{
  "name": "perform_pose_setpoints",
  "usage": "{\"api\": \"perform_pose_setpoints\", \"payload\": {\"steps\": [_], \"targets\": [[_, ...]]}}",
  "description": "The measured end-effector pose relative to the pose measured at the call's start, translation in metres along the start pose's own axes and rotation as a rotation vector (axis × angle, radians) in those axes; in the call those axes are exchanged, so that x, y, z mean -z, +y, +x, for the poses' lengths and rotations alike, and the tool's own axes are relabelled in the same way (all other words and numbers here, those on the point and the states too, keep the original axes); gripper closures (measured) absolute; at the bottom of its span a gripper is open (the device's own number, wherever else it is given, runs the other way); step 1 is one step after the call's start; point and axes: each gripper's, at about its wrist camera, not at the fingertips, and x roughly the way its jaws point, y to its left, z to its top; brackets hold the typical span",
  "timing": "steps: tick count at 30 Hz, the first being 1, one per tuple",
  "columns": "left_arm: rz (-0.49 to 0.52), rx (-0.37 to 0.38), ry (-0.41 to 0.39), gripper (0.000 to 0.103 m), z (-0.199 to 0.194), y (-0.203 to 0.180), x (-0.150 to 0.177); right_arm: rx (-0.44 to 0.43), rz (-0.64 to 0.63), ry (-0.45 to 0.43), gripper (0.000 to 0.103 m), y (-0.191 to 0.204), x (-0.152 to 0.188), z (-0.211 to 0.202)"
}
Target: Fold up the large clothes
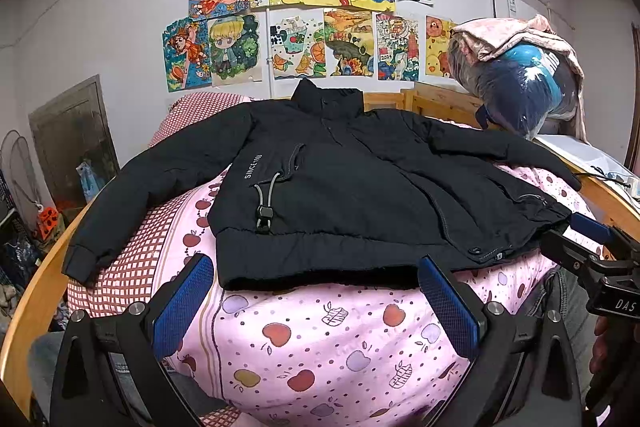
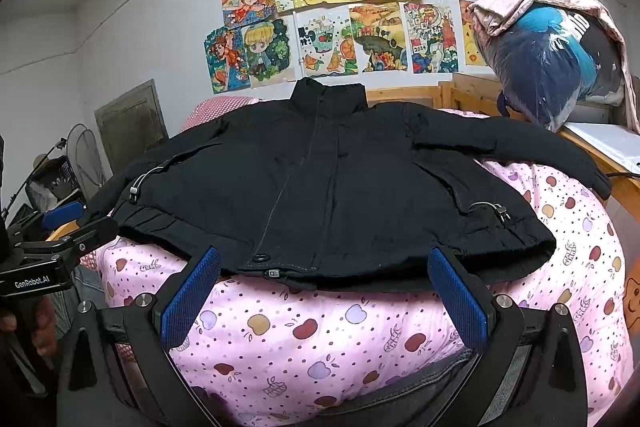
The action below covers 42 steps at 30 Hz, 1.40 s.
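Jaws of left gripper (image 1: 316, 301) and right gripper (image 2: 324, 293) are held wide apart, empty. Black jacket (image 1: 340, 187) is spread flat on the bed (image 1: 320, 339), hem just ahead, sleeves stretched crosswise; both grippers are judged equally near.

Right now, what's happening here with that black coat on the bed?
A person holds a two-finger gripper in each hand over a black jacket spread flat, front up, on a pink apple-print bedspread. Both sleeves are stretched out to the sides. The left gripper and the right gripper are both open, near the jacket's bottom hem, gripping nothing. No fold shows yet.
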Motion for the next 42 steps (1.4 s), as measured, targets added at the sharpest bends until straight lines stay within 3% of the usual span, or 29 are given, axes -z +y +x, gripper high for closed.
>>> {"api": "perform_pose_setpoints", "payload": {"steps": [42], "targets": [[-0.002,0.002,0.001,0.0,0.0001,0.0001,0.0,0.0,0.013,0.009,0.001,0.001,0.0045,0.0021]]}}
